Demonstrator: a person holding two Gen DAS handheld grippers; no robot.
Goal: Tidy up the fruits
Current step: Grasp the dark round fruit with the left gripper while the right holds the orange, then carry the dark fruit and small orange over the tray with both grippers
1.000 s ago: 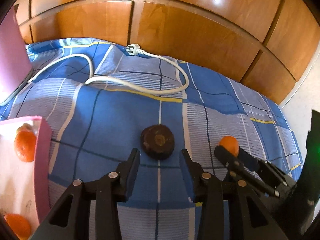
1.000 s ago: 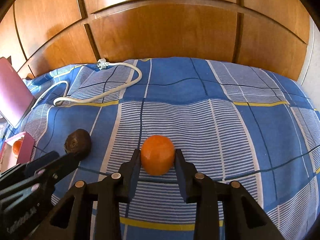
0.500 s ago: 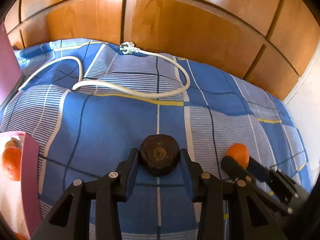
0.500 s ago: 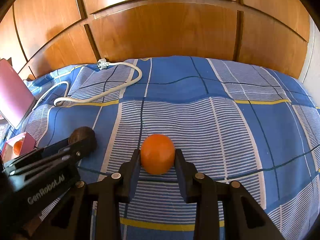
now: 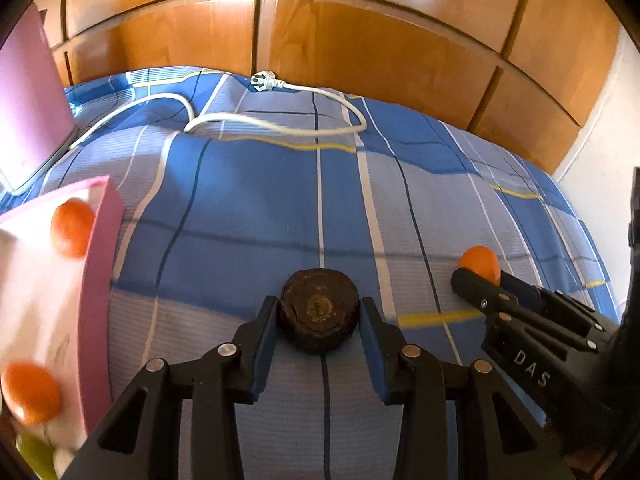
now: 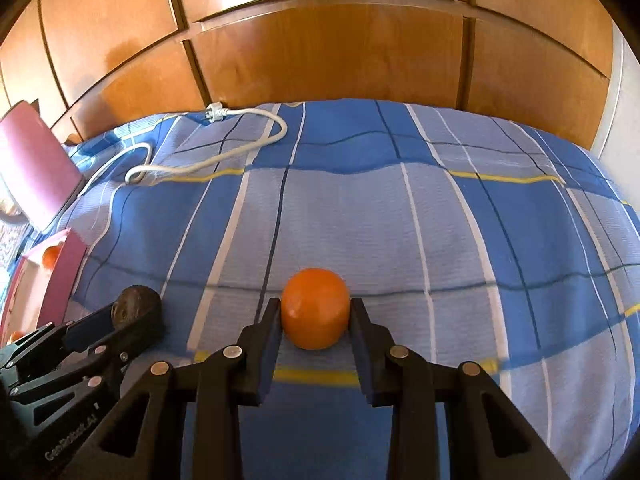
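Observation:
My left gripper (image 5: pixel 319 312) is shut on a dark brown round fruit (image 5: pixel 319 315), held over the blue checked bedspread. It also shows in the right wrist view (image 6: pixel 134 307) at lower left. My right gripper (image 6: pixel 314 314) is shut on an orange fruit (image 6: pixel 314 314), which shows in the left wrist view (image 5: pixel 480 264) at right. A pink box (image 5: pixel 100 280) at the left holds two orange fruits (image 5: pixel 72 227) (image 5: pixel 30 392) and a green one (image 5: pixel 36 456).
A white power cable with plug (image 5: pixel 280 128) lies across the far part of the bed. Wooden wardrobe panels (image 6: pixel 320 52) stand behind the bed. A pink lid or board (image 5: pixel 28 92) leans at far left. The bed edge and a white wall are at right.
My left gripper moved forward around the dark fruit and closed on it, then lifted and shifted toward the pink box. The right gripper holds the orange fruit as before, raised slightly.

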